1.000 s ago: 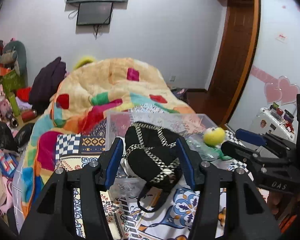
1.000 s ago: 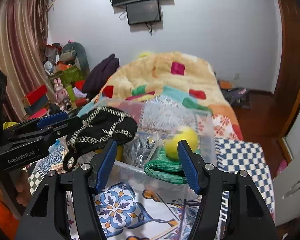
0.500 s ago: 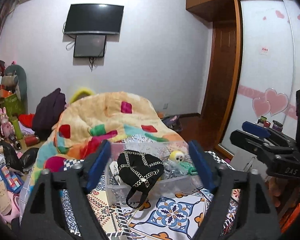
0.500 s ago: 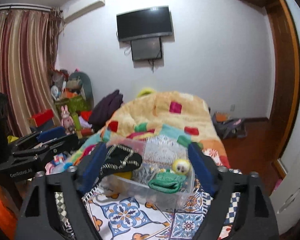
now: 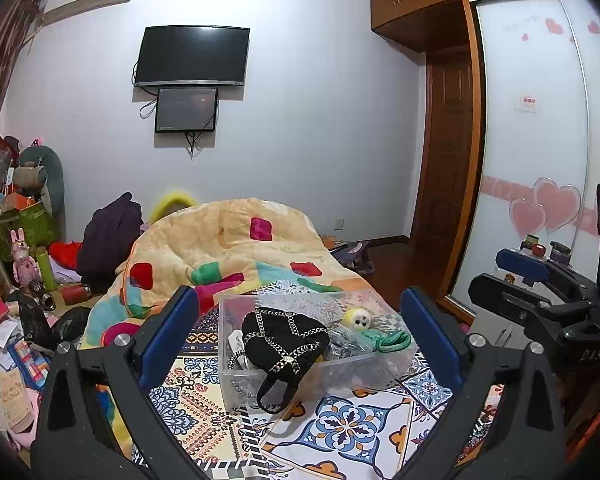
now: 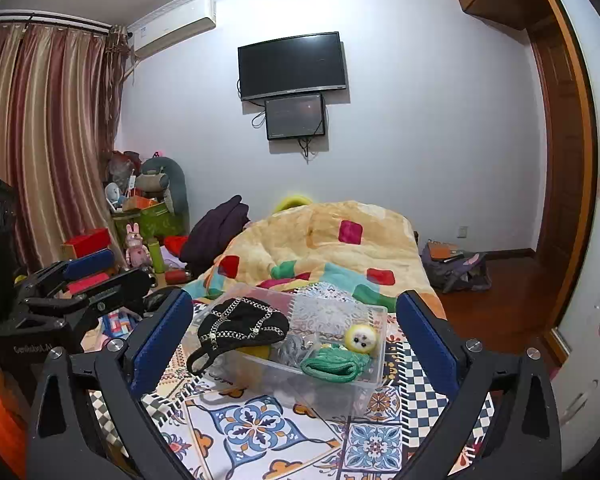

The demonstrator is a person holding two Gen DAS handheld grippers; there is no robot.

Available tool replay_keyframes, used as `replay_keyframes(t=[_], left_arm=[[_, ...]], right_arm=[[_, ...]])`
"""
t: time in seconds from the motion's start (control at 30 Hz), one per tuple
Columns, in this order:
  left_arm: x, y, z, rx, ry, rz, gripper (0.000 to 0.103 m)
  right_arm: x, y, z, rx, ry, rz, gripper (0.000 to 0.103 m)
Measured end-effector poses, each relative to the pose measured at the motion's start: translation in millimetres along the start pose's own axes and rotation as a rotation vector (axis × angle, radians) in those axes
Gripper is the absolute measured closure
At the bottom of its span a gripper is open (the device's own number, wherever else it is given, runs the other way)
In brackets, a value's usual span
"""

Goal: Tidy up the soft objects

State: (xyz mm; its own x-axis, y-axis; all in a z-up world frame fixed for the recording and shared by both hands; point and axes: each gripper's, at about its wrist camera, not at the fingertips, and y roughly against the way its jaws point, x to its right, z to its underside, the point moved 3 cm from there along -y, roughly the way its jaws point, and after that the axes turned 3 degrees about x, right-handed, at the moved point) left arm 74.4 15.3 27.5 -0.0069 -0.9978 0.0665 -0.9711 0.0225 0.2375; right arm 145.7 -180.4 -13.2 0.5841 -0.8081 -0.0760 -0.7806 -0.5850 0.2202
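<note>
1. Left gripper (image 5: 300, 336) and right gripper (image 6: 294, 334): jaws spread wide, both empty, held back from the bed.
2. Clear plastic bin (image 5: 340, 376) on the patterned bedspread (image 6: 256, 428) holds the black chain-trimmed bag (image 5: 284, 344), its strap over the rim, a yellow plush ball (image 6: 360, 338) and a green knit piece (image 6: 332, 364).
3. Judged step: placement finished; next, tuck in the strap or find another soft item.

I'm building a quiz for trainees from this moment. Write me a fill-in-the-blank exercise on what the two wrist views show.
1. The black chain-trimmed bag lies draped over the rim of the clear plastic ____.
2. Both the left gripper and the right gripper have their jaws ____.
3. The yellow plush ball rests beside the ____ knitted item.
4. The television hangs on the ____.

Missing words: bin; open; green; wall
</note>
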Motion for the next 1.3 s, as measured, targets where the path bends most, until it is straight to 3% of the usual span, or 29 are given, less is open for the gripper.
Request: replay_keyframes(t=[1.3], left_arm=[[5.0, 1.9, 6.2, 0.004, -0.005, 0.004, 0.000]], right_arm=[[2.1, 7.4, 2.6, 0.008, -0.005, -0.009, 0.001]])
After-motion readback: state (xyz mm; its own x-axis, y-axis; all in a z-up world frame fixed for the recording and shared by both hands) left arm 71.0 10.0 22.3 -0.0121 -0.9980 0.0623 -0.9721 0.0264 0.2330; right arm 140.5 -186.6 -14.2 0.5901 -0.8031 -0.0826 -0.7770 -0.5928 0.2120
